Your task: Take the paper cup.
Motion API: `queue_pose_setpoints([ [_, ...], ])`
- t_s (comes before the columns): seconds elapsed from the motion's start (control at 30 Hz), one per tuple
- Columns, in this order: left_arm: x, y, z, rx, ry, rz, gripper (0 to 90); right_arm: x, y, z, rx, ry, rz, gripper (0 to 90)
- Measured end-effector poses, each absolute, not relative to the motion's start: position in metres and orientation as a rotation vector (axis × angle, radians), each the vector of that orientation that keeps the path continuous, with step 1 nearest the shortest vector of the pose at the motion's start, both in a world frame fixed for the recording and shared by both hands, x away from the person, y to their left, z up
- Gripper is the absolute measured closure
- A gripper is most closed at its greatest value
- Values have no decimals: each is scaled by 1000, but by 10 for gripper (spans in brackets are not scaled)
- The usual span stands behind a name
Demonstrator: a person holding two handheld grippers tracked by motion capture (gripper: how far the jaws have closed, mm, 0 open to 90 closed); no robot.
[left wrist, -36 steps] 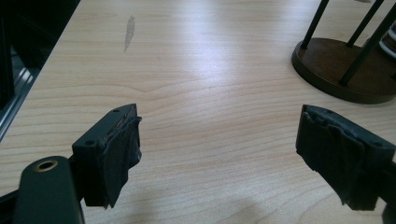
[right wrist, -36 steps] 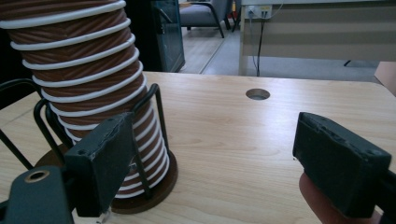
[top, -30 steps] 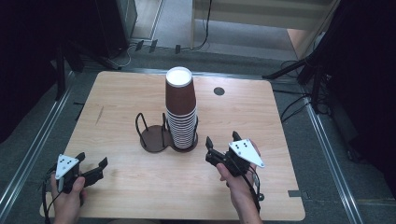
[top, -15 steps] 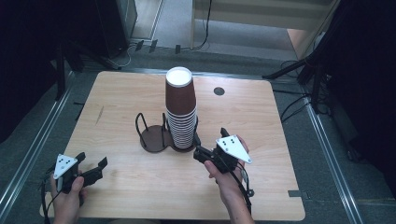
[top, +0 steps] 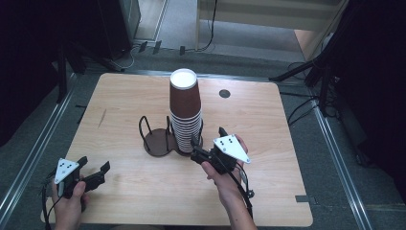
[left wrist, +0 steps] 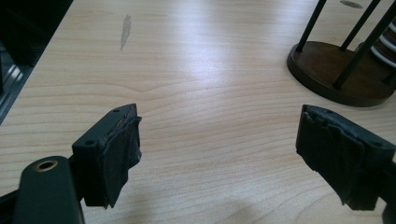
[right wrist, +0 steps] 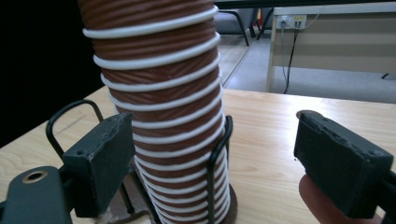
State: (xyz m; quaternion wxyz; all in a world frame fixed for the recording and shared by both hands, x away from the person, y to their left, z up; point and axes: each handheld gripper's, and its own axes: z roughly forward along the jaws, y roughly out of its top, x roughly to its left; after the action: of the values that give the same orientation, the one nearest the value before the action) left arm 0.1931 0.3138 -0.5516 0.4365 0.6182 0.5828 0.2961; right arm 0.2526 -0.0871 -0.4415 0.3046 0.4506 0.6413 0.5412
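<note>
High view — cup stack [top: 186,112] stands upright, long axis vertical — bases up

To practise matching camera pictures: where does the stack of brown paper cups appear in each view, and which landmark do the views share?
High view: the stack of cups stands at table centre, just above the right gripper.
Left gripper view: its white rims peek in at the right edge.
Right gripper view: it rises left of centre.
Shared landmark: the black wire cup holder.
</note>
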Motion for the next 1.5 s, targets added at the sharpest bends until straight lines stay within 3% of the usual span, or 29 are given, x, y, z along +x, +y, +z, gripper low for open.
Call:
queue_pose_setpoints([
  [0.23, 193, 314, -551, 1540, 1452, 733, 142, 255, -75, -434, 1161, 1707, 1441, 55],
  [0.7, 194, 315, -552, 1539, 1450, 726, 142, 263, -60, -423, 1167, 1726, 1439, 15],
  [0.9, 194, 315, -552, 1538, 1449, 726, 142, 266, -56, -423, 1170, 1751, 1445, 27],
  [1.03, 194, 315, -552, 1540, 1448, 726, 142, 269, -53, -423, 1171, 1752, 1435, 130],
  [1.5, 194, 314, -552, 1541, 1449, 728, 142, 277, -48, -414, 1197, 1709, 1434, 124],
])
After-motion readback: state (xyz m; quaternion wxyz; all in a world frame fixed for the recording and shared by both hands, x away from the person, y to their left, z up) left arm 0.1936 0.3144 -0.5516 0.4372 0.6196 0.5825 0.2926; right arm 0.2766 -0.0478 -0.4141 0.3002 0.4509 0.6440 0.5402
